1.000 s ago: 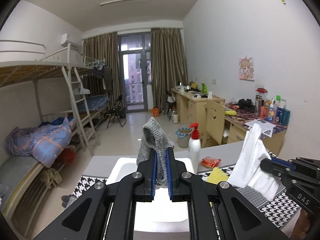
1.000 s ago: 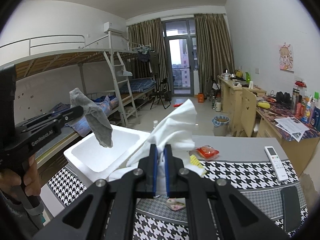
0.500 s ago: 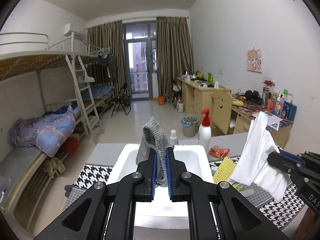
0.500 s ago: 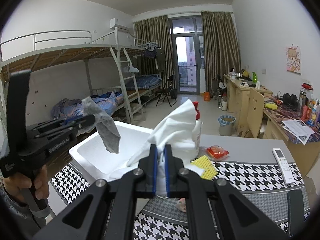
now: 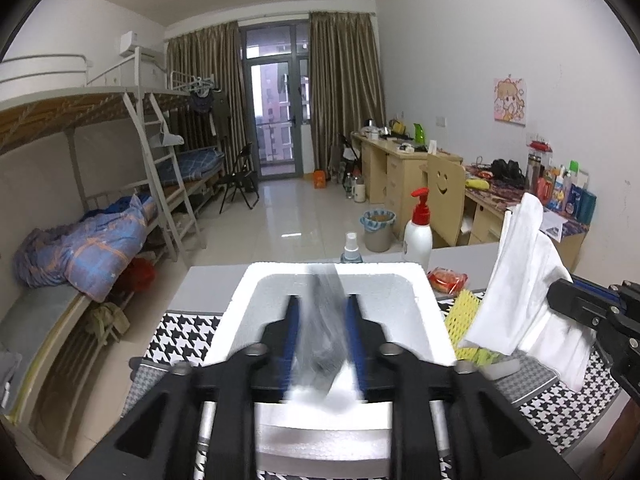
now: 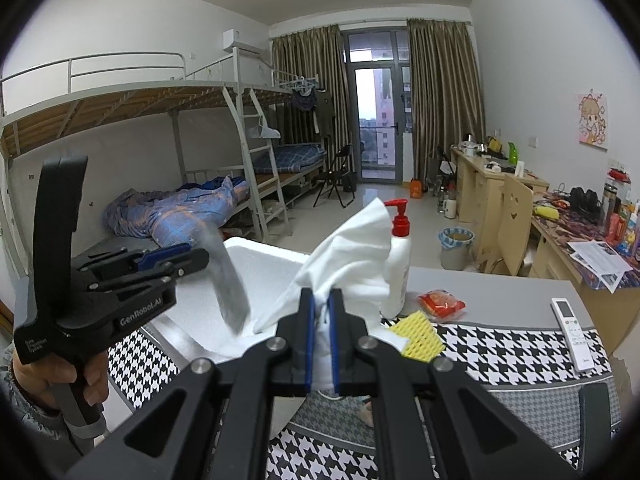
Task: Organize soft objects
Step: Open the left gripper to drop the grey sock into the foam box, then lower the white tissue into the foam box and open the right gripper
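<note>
Over the foam box (image 5: 240, 312), left gripper (image 5: 322, 336) jaws have just been opening, now part open; grey sock (image 5: 324, 328) is blurred between them, pads clear of it, above the box interior. Right gripper (image 6: 321, 336) is clamped tight on the white cloth (image 6: 352, 256), held up just right of the box, near the pump bottle (image 6: 398, 272) and yellow sponge (image 6: 420, 334).

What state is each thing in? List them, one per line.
Left gripper: jaws just opened, no grip.
Grey sock: released, blurred, dropping into the box.
White foam box: open-topped, on the table.
Right gripper: shut on the white cloth.
Pump bottle: upright.
</note>
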`<state>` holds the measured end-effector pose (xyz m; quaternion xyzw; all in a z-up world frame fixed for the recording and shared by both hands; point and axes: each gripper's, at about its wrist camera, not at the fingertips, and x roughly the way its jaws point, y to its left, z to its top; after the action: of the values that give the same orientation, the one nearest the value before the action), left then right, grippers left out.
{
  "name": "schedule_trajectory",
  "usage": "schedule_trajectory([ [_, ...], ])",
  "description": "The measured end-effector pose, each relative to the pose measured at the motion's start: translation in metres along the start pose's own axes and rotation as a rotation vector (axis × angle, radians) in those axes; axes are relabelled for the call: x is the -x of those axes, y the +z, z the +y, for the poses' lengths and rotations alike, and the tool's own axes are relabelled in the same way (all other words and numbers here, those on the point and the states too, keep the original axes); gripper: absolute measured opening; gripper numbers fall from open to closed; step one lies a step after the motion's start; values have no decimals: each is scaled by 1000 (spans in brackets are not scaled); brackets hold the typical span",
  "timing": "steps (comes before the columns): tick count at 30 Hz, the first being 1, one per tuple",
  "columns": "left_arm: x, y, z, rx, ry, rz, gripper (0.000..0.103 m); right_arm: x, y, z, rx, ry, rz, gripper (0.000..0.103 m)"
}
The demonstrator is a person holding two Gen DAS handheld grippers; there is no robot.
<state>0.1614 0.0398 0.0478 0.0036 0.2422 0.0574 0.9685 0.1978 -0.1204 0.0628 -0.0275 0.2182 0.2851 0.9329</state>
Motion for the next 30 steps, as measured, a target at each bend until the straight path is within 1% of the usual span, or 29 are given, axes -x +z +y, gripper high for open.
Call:
schedule_trajectory([
  [1,1,-1,1,6,-2,-7,54,-1,0,1,2,-1,1,9],
  [2,1,-1,1,7,-1,-11,71,-1,0,0,4,-1,-1,9],
  [3,3,-2,1,8,4,-22,84,-2,1,1,8,-4,-1,9],
  [5,6,-2,3,12,17,-48,91,-5,2,2,8,-1,1,9],
  [8,10,-4,6,27,17,-65,99,-7,2,4,10,-1,4,9],
  [11,11,-3,10,26,26,-81,100,-11,3,8,20,-6,6,9],
  [20,17,-4,29,63,42,-96,100,-15,13,19,36,20,-6,9],
  [23,20,-5,32,71,67,-101,100,-19,15,22,46,32,-5,9],
  [30,30,-9,44,68,92,-118,100,-32,18,30,55,62,14,9],
])
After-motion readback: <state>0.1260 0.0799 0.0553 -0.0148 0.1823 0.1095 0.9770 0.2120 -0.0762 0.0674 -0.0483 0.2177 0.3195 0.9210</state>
